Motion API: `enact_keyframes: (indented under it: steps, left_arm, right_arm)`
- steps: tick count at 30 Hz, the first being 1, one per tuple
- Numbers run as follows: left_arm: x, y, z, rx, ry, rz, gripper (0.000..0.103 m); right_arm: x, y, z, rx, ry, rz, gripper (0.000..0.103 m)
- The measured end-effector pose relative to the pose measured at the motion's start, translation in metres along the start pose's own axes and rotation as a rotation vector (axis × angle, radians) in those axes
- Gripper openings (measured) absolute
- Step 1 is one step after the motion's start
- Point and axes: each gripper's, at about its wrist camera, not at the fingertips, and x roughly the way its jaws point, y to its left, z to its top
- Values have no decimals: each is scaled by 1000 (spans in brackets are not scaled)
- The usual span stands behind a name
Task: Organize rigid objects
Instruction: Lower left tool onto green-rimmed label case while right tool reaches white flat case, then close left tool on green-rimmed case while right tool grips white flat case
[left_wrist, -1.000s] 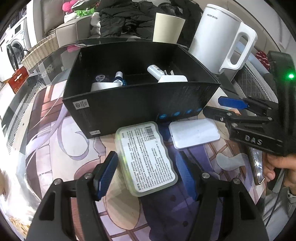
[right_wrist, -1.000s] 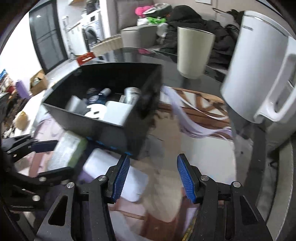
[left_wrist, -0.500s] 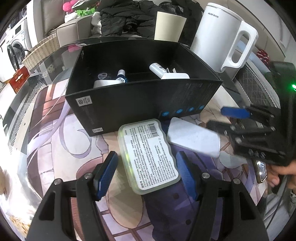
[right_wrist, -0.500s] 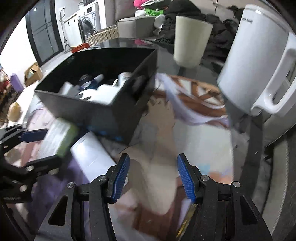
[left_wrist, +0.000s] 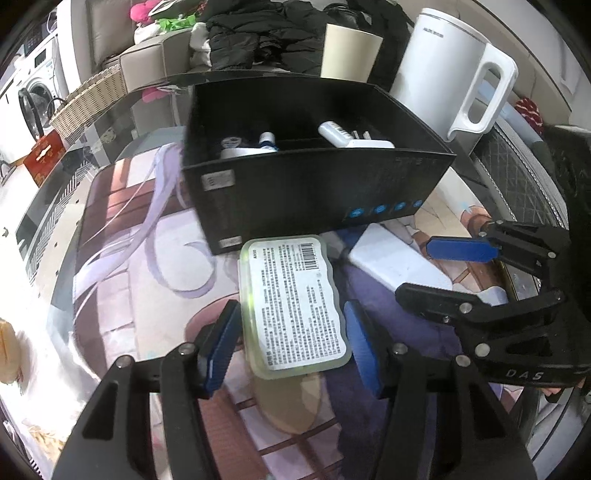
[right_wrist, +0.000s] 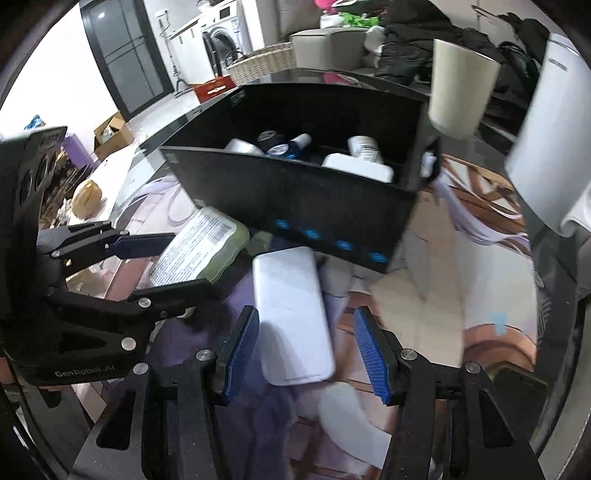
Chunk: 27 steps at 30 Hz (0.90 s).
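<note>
1. The left gripper (left_wrist: 291, 350) straddles the green-rimmed case (left_wrist: 295, 302), which lies flat on the counter (left_wrist: 122, 258) just in front of the black box (left_wrist: 314, 192). Its fingers (left_wrist: 221, 347) have just been closing in on the case; the left pad looks about touching its long edge, the right pad stands a sliver off, so I judge the grip is not yet made.

2. The right gripper (right_wrist: 306, 347) hangs over the white slab (right_wrist: 291, 317), which lies flat beside the case and close to the box's front wall. Its fingers (right_wrist: 369, 350) stand half open on either side of the slab's near end, with clear gaps, holding nothing.

3. Both flat pieces lie lengthwise toward the fingers, likely so each can be pinched across its narrow width and lifted into the box.

4. The case is a shallow, translucent plastic shell with wavy rounded corners and a white printed label with a barcode on top. The slab is smooth, matte white, rounded at the corners, hard-looking; slick sides may slip.

5. The box is stiff, dark card, open-topped, with a divider; bottles and white plastic pieces already rest inside.

6. The counter is glossy and carries a printed mat. A white kettle (left_wrist: 454, 81) and a beige cup (left_wrist: 349, 55) stand behind the box.
</note>
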Motion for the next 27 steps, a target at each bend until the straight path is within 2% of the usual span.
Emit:
enact_keyframes:
  steps: [8, 11, 14, 18, 25, 26, 27]
  left_arm:
    - [-5, 10, -8, -11, 4, -1, 56]
    - [-5, 9, -8, -6, 8, 3, 57]
    - [-5, 9, -8, -8, 5, 5, 57]
    - [-4, 9, -5, -7, -4, 21, 58]
    - [0, 10, -3, -4, -5, 30, 55]
    - [0, 9, -3, -3, -5, 28, 55]
    - [0, 9, -3, -3, -5, 26, 55]
  right_arm:
    - [10, 25, 2, -51, 1, -2, 55]
    - [11, 33, 1, -71, 12, 24, 50]
    - [9, 40, -1, -98, -4, -29, 48]
    - [13, 38, 1, -78, 0, -31, 48]
    - [17, 40, 1, -116, -20, -53, 48]
    - [17, 41, 1, -120, -22, -52, 47]
    - [17, 42, 1, -125, -24, -45, 41]
